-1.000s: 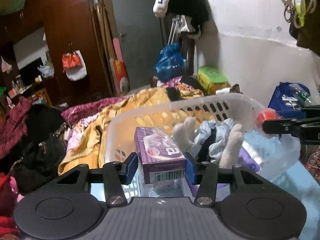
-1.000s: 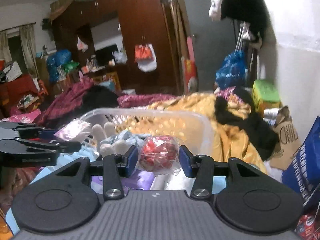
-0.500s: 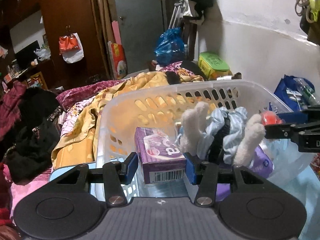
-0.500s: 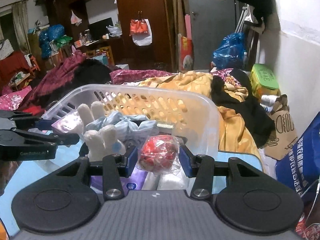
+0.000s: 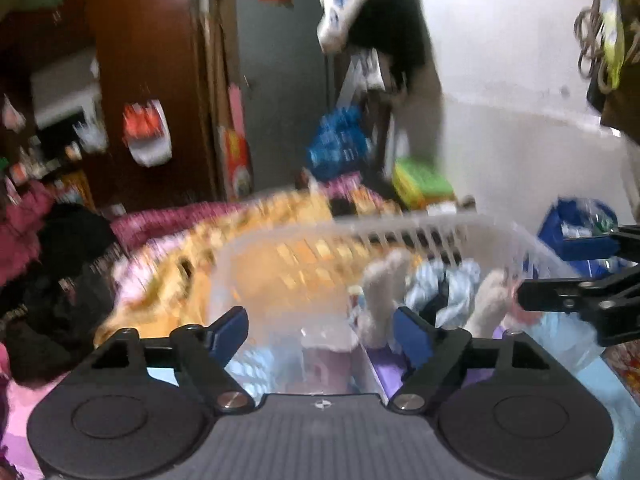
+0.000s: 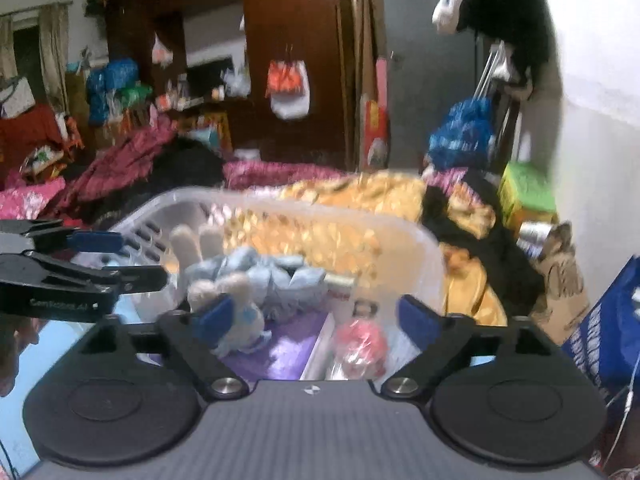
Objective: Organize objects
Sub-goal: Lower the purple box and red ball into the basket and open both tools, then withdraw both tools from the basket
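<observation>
Clearly both drops are under way at once: the left gripper (image 5: 320, 330) has its jaws spreading, and the purple box (image 5: 326, 362) sits low between them, blurred, with neither blue pad pressing on it. It lies inside the white laundry basket (image 5: 420, 226), just below and ahead of that gripper. The right gripper (image 6: 316, 316) is likewise opening, jaws wide, and the red crinkly wrapped packet (image 6: 362, 344) rests beneath the gap, nearer its right pad but apart from both, also within the basket. Ahead and to the left of the right gripper lies a plush toy (image 6: 256, 276) in pale blue with white paws, on top of a purple pack (image 6: 286, 350); a clear bottle with a dark cap seems to stand just behind the red packet, though the blur makes that uncertain. So the basket already holds several things, and these two look newly delivered. What is left I judge to be backing both grippers out, then gathering whatever loose items remain on the pale blue tabletop (image 6: 56, 344), which shows little from here. The bed beyond is heaped with clothes; whether those belong to the job I cannot tell.
</observation>
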`<state>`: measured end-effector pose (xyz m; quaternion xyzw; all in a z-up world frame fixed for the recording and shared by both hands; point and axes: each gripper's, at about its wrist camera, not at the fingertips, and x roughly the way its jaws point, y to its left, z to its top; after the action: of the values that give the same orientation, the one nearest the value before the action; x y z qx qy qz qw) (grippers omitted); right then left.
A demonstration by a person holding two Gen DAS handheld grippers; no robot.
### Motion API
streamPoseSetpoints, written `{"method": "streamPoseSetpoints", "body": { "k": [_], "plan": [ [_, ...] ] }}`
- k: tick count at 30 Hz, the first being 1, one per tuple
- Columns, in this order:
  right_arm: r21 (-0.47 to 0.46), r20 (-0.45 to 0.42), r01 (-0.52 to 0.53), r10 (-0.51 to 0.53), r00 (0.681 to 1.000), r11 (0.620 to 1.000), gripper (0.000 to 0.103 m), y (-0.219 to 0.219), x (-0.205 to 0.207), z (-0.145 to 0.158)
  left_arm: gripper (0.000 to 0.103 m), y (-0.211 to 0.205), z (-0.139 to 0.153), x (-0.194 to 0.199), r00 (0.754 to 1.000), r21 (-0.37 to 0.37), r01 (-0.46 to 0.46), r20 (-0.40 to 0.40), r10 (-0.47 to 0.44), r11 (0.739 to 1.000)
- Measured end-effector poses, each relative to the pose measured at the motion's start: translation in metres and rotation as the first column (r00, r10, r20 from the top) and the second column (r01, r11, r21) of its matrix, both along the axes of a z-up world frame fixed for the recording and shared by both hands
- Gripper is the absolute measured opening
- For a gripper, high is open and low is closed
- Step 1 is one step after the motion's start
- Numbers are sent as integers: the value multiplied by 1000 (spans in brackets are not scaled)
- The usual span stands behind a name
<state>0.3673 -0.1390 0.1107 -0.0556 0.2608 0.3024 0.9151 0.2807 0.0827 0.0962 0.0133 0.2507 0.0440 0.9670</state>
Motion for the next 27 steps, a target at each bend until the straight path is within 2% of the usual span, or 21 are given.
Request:
{"method": "streamPoseSetpoints", "body": {
  "k": [2, 5, 9, 12, 17, 20, 22, 24, 27],
  "plan": [
    [50, 63, 6, -10, 998, 999, 103, -9, -13, 8, 89, 1, 7, -22, 997, -13, 4, 81, -3, 1000],
    [113, 160, -3, -15, 987, 994, 103, -27, -40, 13, 98, 8, 16, -58, 979, -50, 4, 204, 6, 999],
    [157, 259, 8, -49, 965, 988, 103, -46, -79, 16, 100, 11, 30, -108, 958, -69, 12, 285, 9, 998],
    [156, 331, 37, -88, 939, 987, 103, -57, -110, 18, 100, 5, 43, -148, 941, -28, -29, 335, 37, 999],
    [150, 354, 104, -152, 923, 983, 103, -71, -151, 27, 103, -18, 66, -204, 912, 101, -102, 407, 53, 990],
    [149, 402, 124, -175, 899, 981, 103, -72, -169, 28, 103, -36, 65, -219, 912, 154, -142, 405, 68, 978],
    [159, 387, 101, -156, 909, 982, 103, -69, -171, 24, 103, -45, 55, -220, 922, 161, -125, 383, 54, 979],
    [159, 352, 78, -131, 927, 984, 103, -65, -165, 14, 103, -50, 37, -214, 938, 127, -86, 346, 38, 988],
    [137, 332, 75, -117, 936, 988, 103, -59, -162, -5, 103, -54, 7, -207, 949, 52, -4, 314, -12, 999]
  ]
}}
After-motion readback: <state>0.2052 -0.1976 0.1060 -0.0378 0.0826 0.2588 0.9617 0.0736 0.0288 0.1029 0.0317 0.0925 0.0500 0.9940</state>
